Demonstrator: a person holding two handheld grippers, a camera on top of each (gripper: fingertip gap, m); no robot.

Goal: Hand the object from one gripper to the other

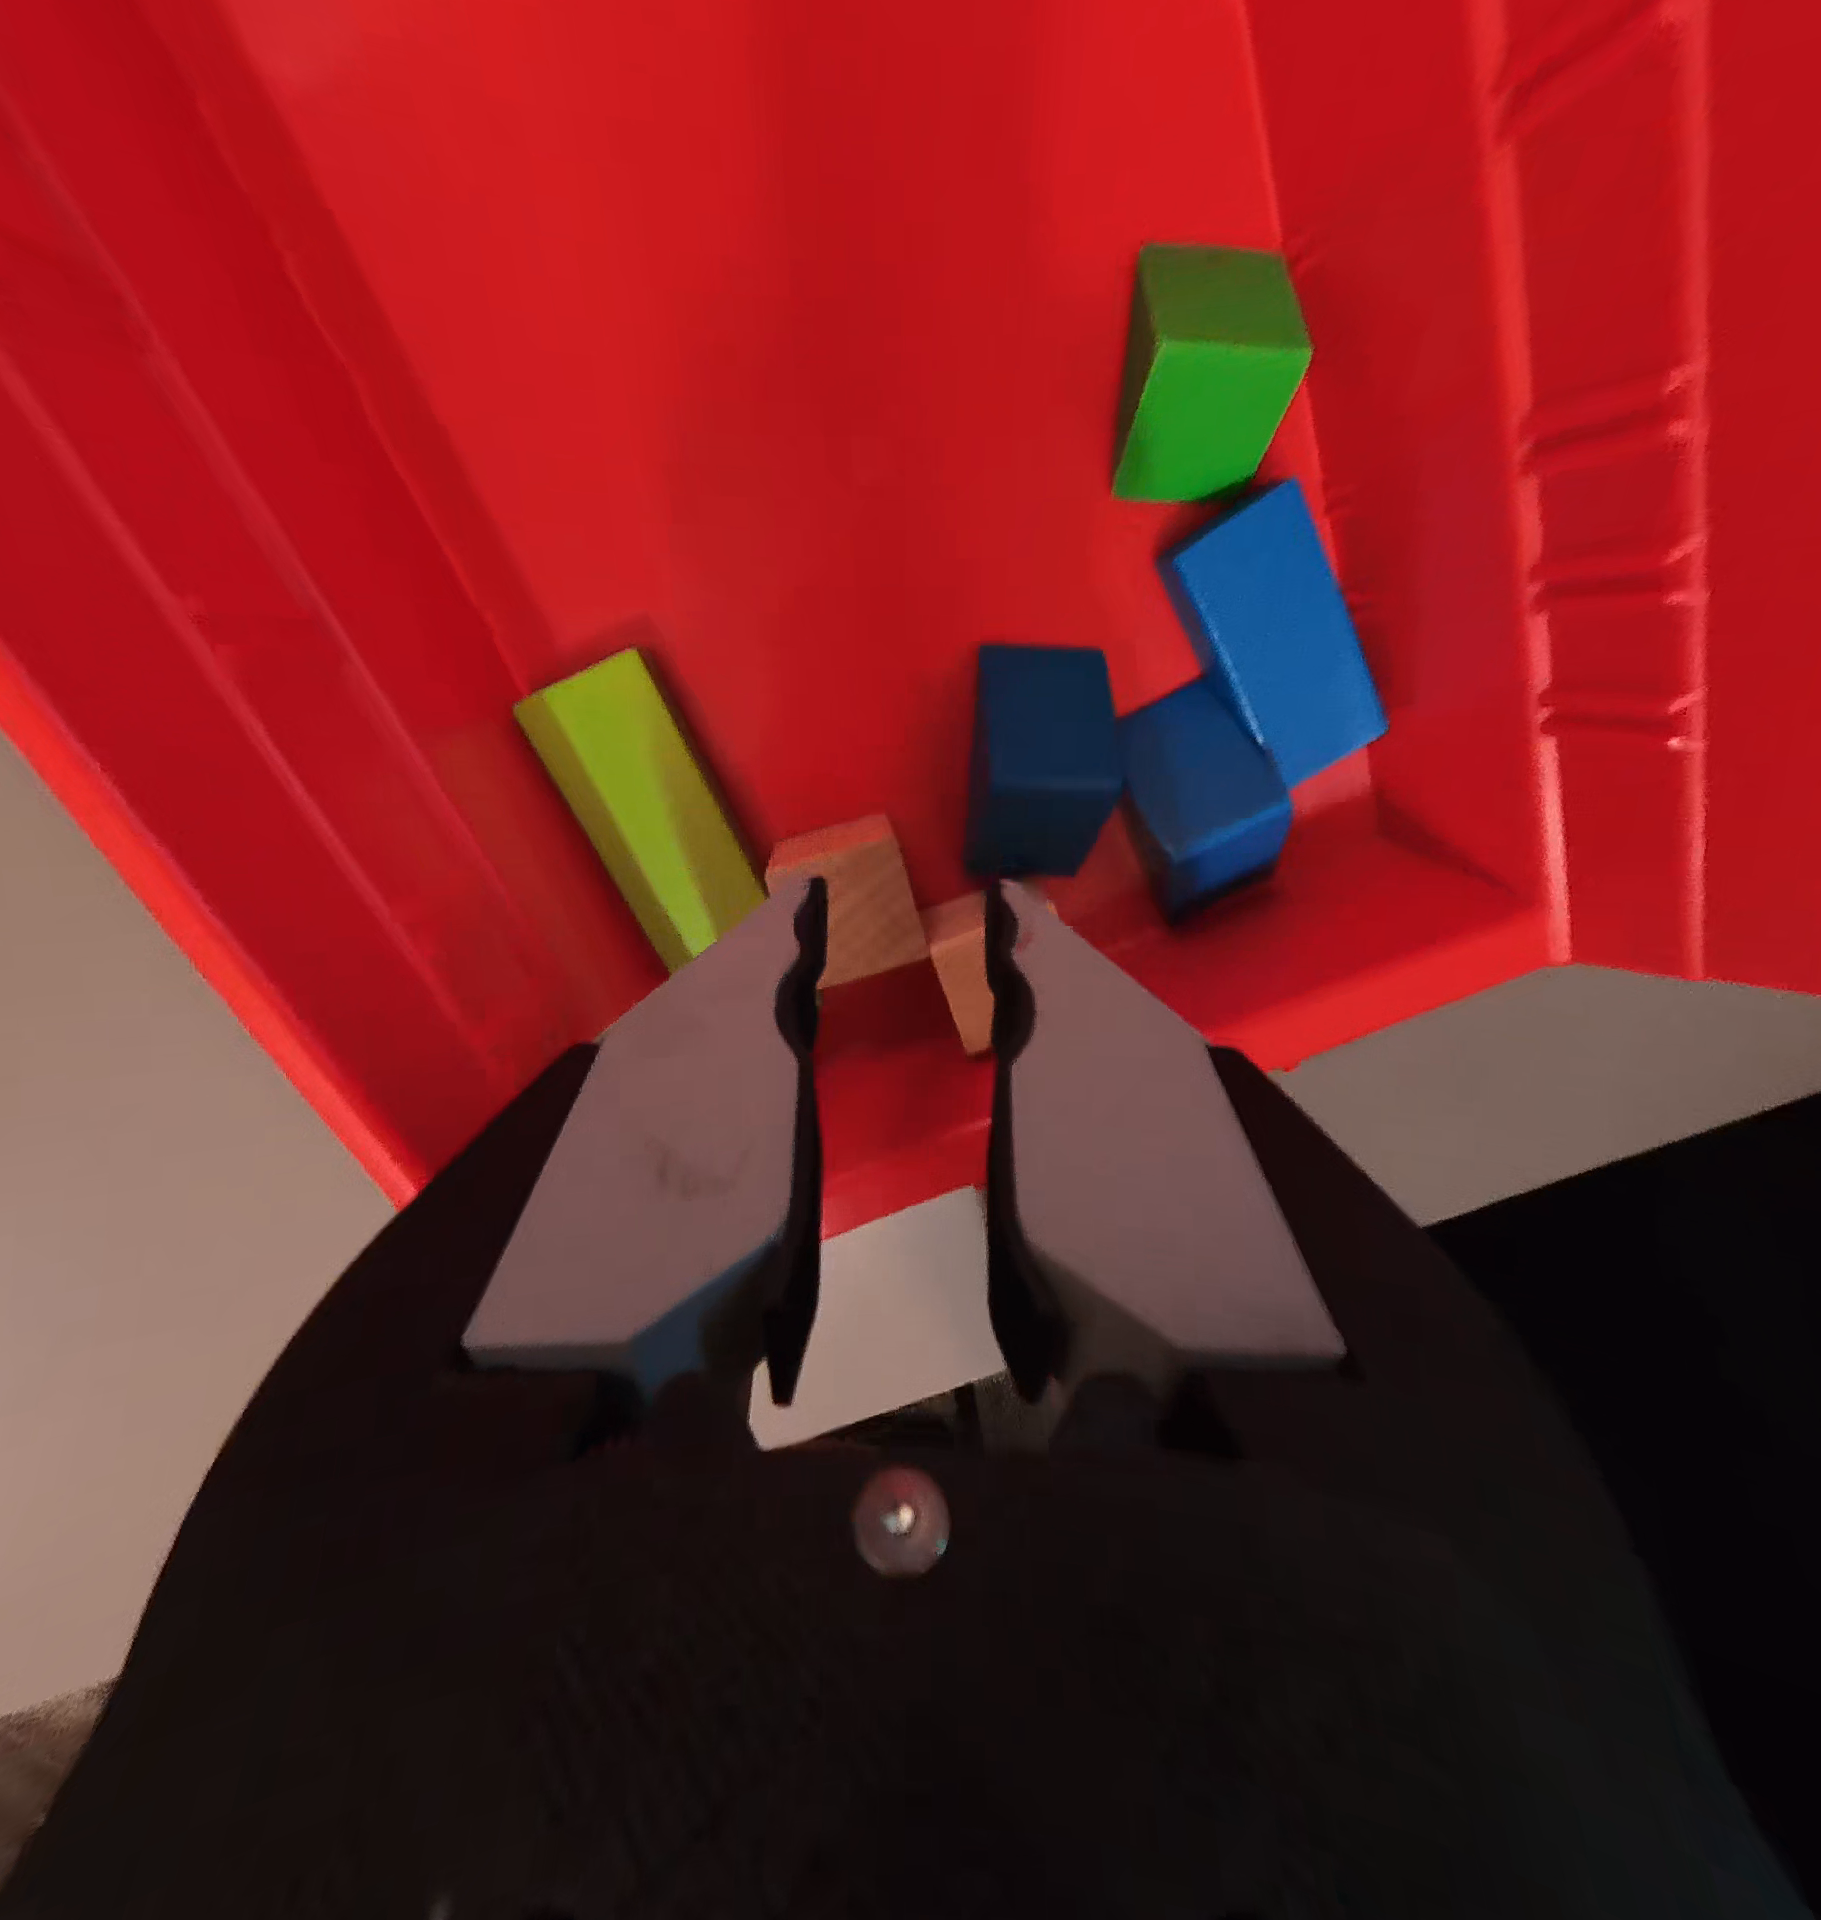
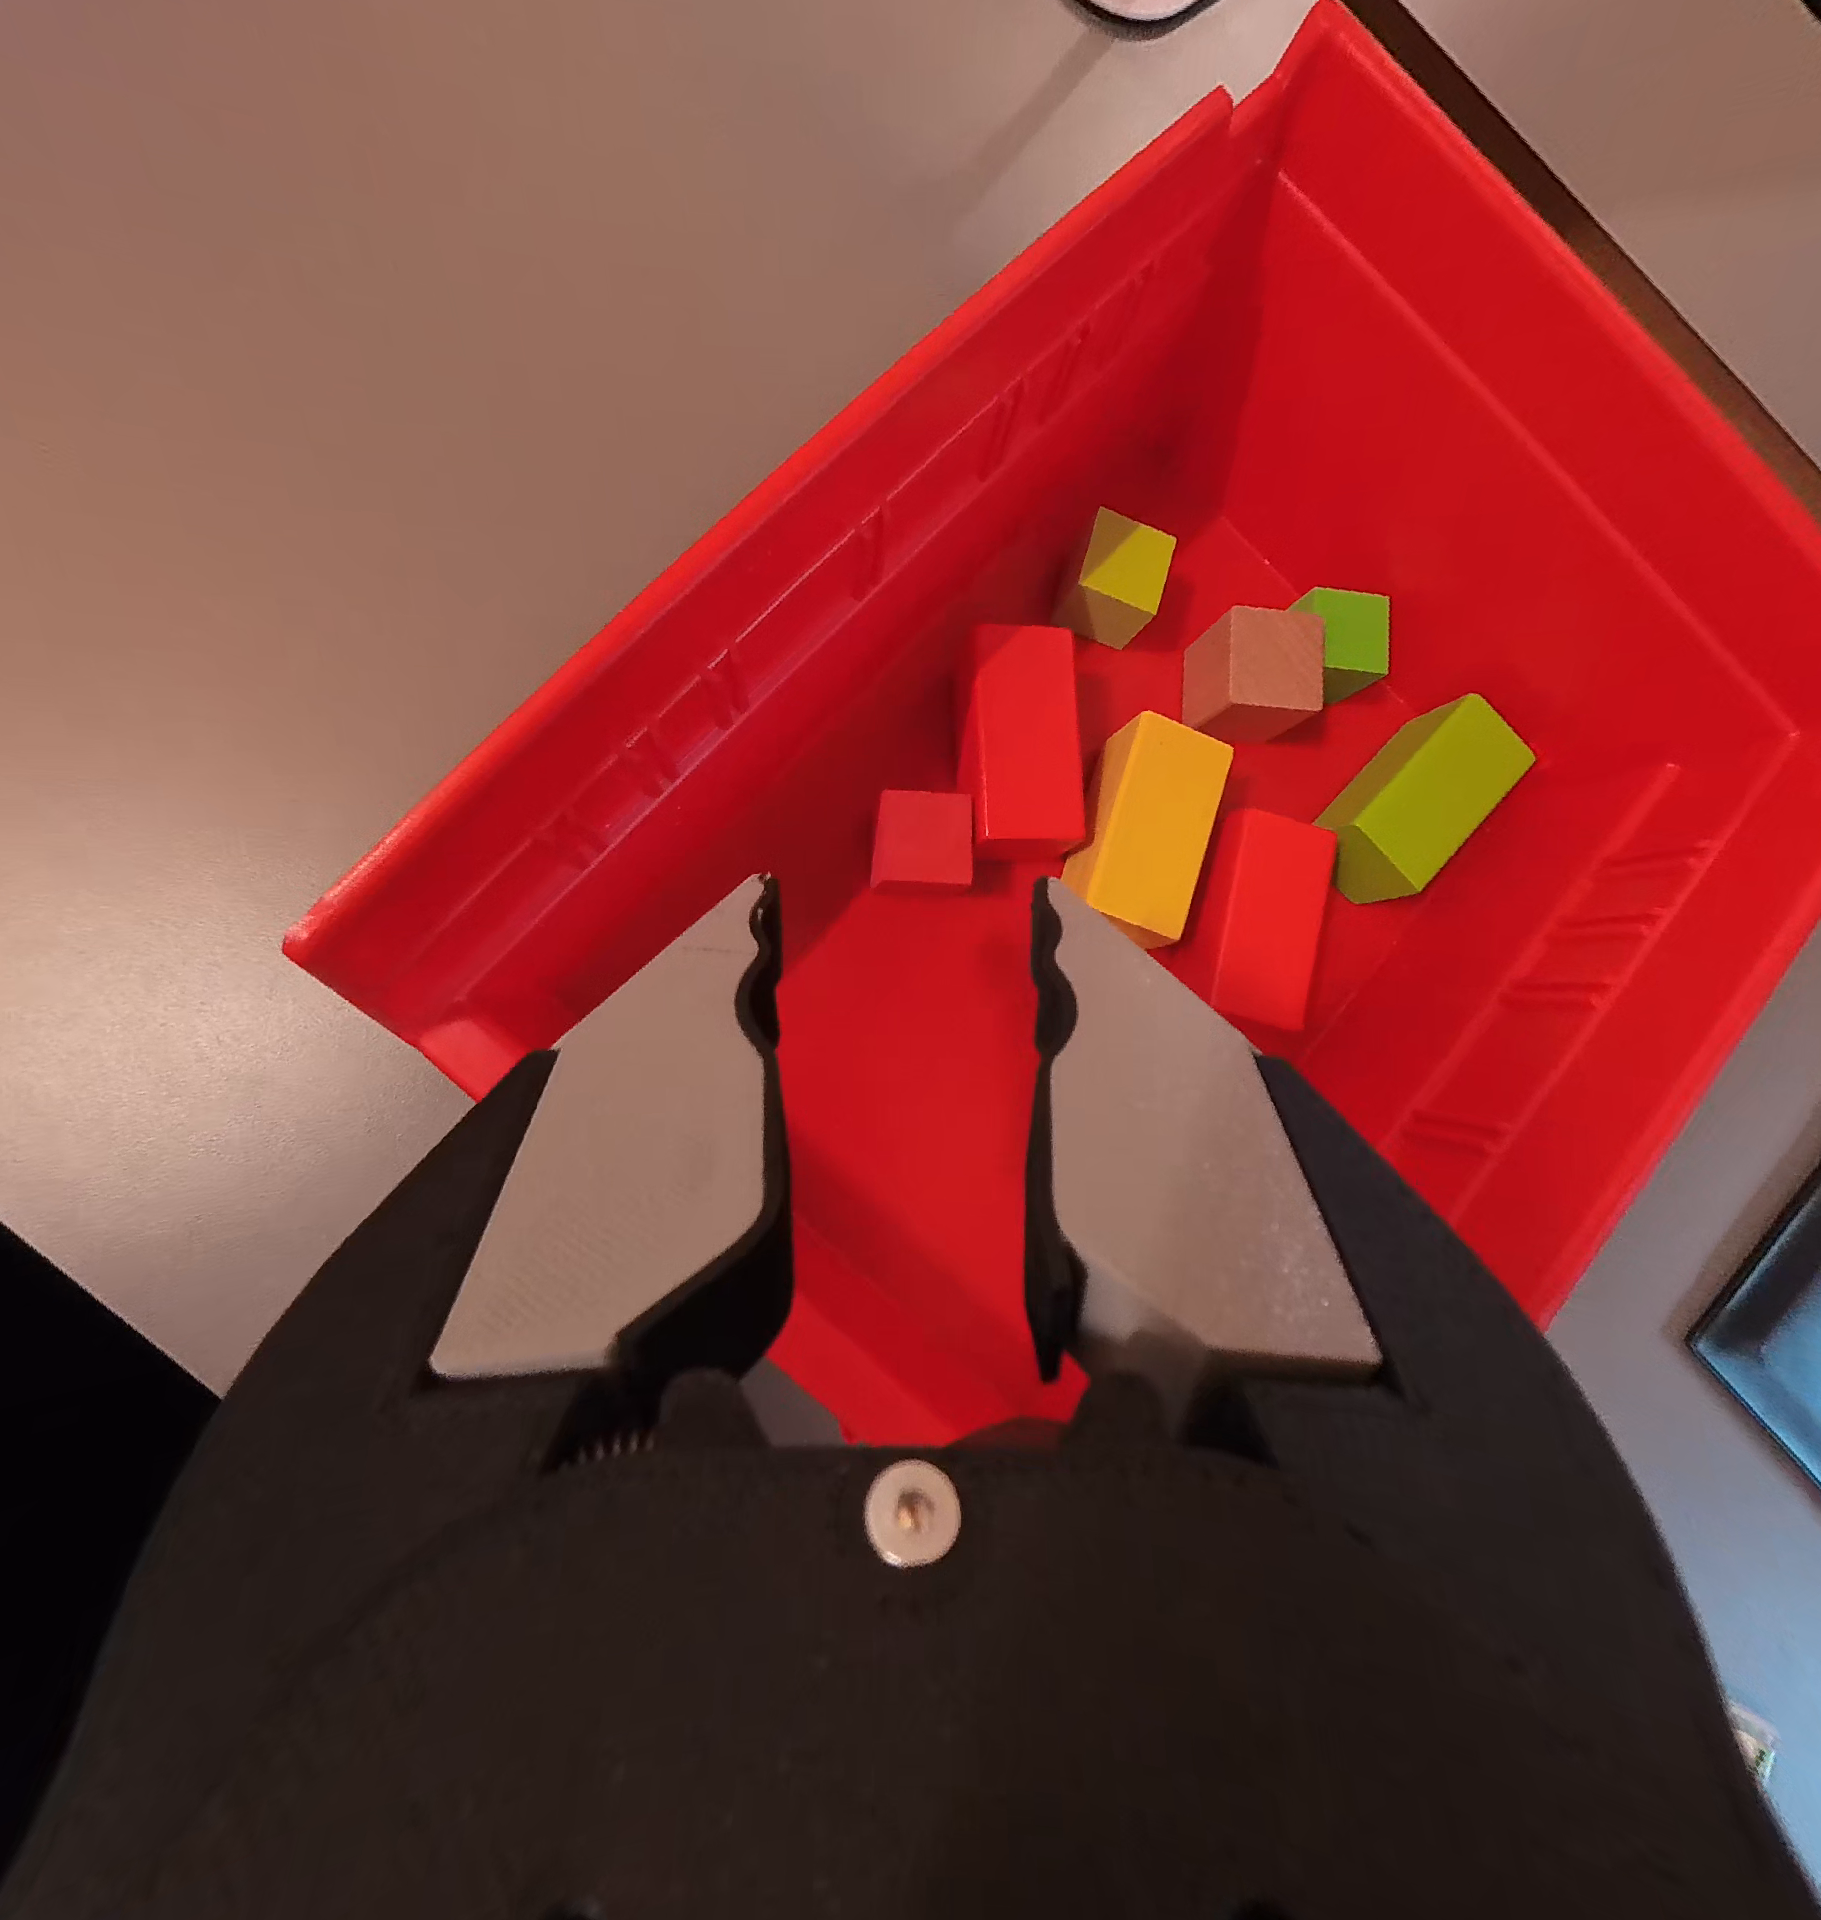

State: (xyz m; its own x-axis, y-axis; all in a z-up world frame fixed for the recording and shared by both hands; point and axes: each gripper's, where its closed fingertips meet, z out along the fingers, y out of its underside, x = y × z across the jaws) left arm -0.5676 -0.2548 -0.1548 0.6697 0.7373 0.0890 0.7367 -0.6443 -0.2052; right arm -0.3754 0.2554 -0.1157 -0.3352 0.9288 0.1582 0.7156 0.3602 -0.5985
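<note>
**Both jaws parted and bare above red bins of wooden blocks**

In the left wrist view, the left gripper [image 1: 906,914] has its jaws moderately parted, with nothing pressed between the pads. Just past its fingertips, inside a red plastic bin [image 1: 677,416], lie two plain light-brown wooden blocks: one [image 1: 864,904] by the left fingertip and a second [image 1: 963,966] by the right fingertip, partly hidden behind it. Whether either pad touches a block cannot be told; the view is blurred. To the left of them a long lime-green wooden block [image 1: 636,800] lies along the bin's wall. Farther on stands a dark navy wooden block [image 1: 1041,758], with a mid-blue wooden block [image 1: 1207,810] touching it on the right. A brighter blue wooden block [image 1: 1280,623] leans on that one, and a green wooden block [image 1: 1207,374] lies farthest off, near the bin's right wall.

In the right wrist view, the right gripper [image 2: 901,894] has its jaws wide apart and holds nothing; bare bin floor shows between the pads. It hangs over another red plastic bin [image 2: 677,727] set on a grey worktop [image 2: 366,416]. Nearest the fingertips sit a small red wooden cube [image 2: 921,836] and an orange-yellow wooden block [image 2: 1155,821]. Beside them lie two red wooden blocks [image 2: 1025,738] [image 2: 1270,914]. Beyond are a long lime-green wooden block [image 2: 1425,800], a brown wooden cube [image 2: 1254,670], a green wooden block [image 2: 1347,634] and an olive-green wooden block [image 2: 1119,587].
</note>
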